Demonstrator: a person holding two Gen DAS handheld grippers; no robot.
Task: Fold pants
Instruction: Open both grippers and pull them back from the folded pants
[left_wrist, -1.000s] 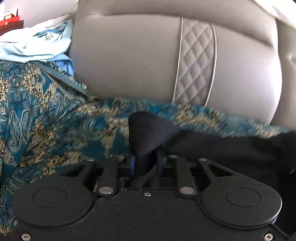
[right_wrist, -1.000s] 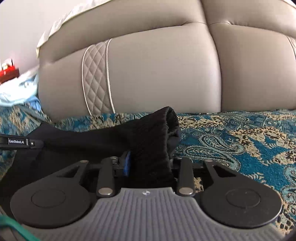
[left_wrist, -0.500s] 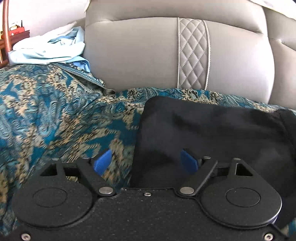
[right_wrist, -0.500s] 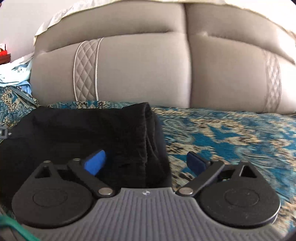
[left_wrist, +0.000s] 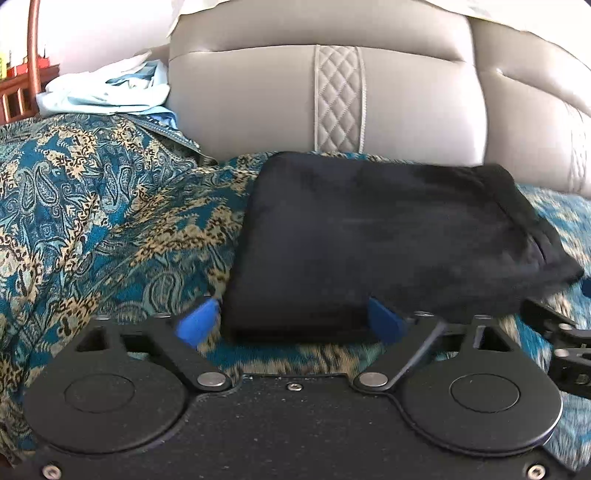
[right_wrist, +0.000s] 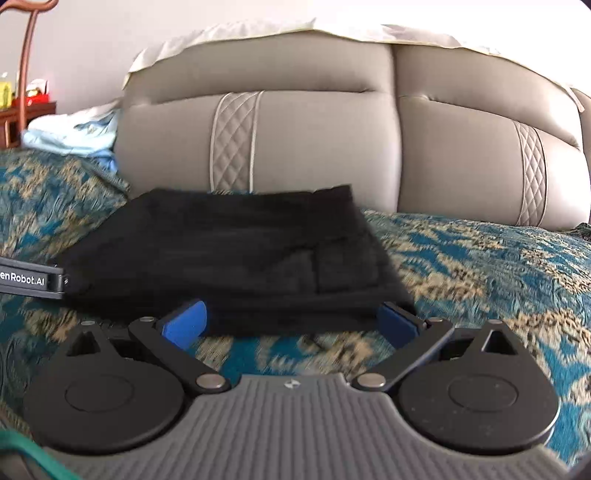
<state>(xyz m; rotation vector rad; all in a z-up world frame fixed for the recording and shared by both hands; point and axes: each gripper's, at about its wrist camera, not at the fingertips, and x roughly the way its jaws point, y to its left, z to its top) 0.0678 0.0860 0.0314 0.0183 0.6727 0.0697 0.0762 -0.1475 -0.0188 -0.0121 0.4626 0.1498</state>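
Observation:
The black pants (left_wrist: 373, 236) lie folded in a flat rectangle on the blue and gold patterned bedspread (left_wrist: 92, 229), close to the headboard. They also show in the right wrist view (right_wrist: 236, 254). My left gripper (left_wrist: 291, 323) is open and empty, its blue pads just short of the bundle's near edge. My right gripper (right_wrist: 291, 323) is open and empty, also just before the near edge. The left gripper's body (right_wrist: 29, 280) shows at the left edge of the right wrist view.
A padded grey headboard (left_wrist: 332, 99) rises right behind the pants. A heap of light blue clothes (left_wrist: 107, 94) lies at the far left by the headboard. The bedspread (right_wrist: 498, 273) stretches to the right of the pants. A wooden stand (right_wrist: 26, 55) is at far left.
Both grippers let go of the black fabric and opened wide. They have drawn back toward me, and the pants now lie flat and folded on the bedspread.

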